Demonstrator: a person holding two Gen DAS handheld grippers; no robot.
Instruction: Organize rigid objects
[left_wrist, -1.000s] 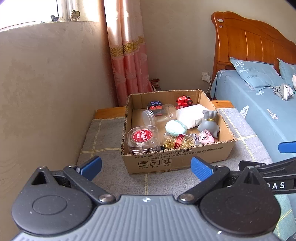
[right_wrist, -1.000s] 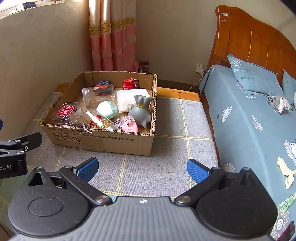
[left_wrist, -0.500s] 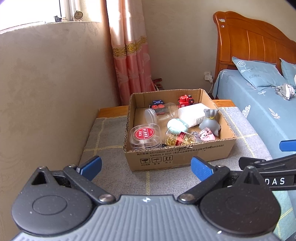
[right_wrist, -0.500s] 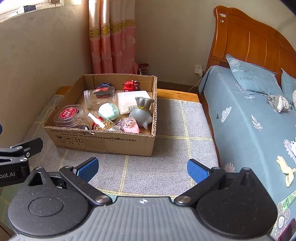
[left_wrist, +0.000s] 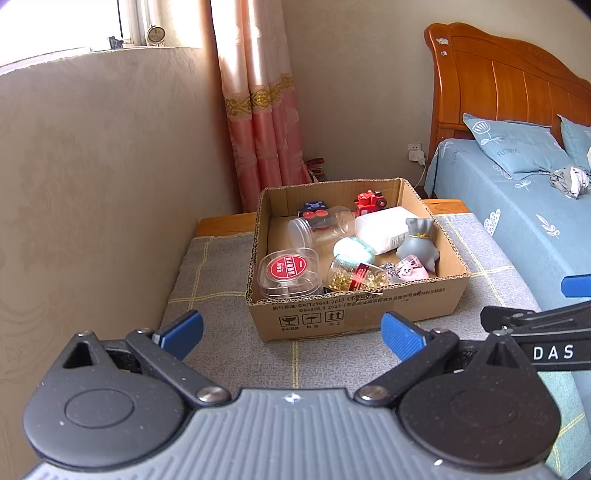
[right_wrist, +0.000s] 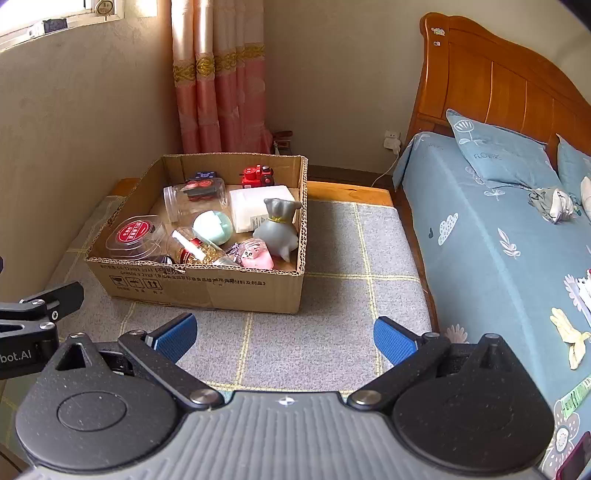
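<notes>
An open cardboard box (left_wrist: 354, 314) (right_wrist: 207, 284) stands on a grey checked mat. It holds a clear tub with a red lid (left_wrist: 288, 271) (right_wrist: 135, 232), a clear jar lying on its side (left_wrist: 321, 225) (right_wrist: 194, 197), a white box (left_wrist: 382, 229) (right_wrist: 258, 206), a grey figurine (left_wrist: 419, 243) (right_wrist: 279, 227), a mint round case (left_wrist: 352, 251) (right_wrist: 213, 227), a red toy train (left_wrist: 369, 201) (right_wrist: 258, 175) and a pink toy (left_wrist: 410, 271) (right_wrist: 255, 256). My left gripper (left_wrist: 291, 330) and right gripper (right_wrist: 284, 332) are both open and empty, held back from the box's near side.
The mat (right_wrist: 340, 295) lies on a low wooden platform between a beige wall (left_wrist: 92, 184) on the left and a bed (right_wrist: 498, 240) with blue sheets on the right. Pink curtains (left_wrist: 262, 129) hang behind the box. The right gripper's arm (left_wrist: 535, 332) shows at the left wrist view's right edge.
Both grippers have pulled back and risen slightly, so the box looks smaller and farther. Both stay open. Nothing in the box has moved.
</notes>
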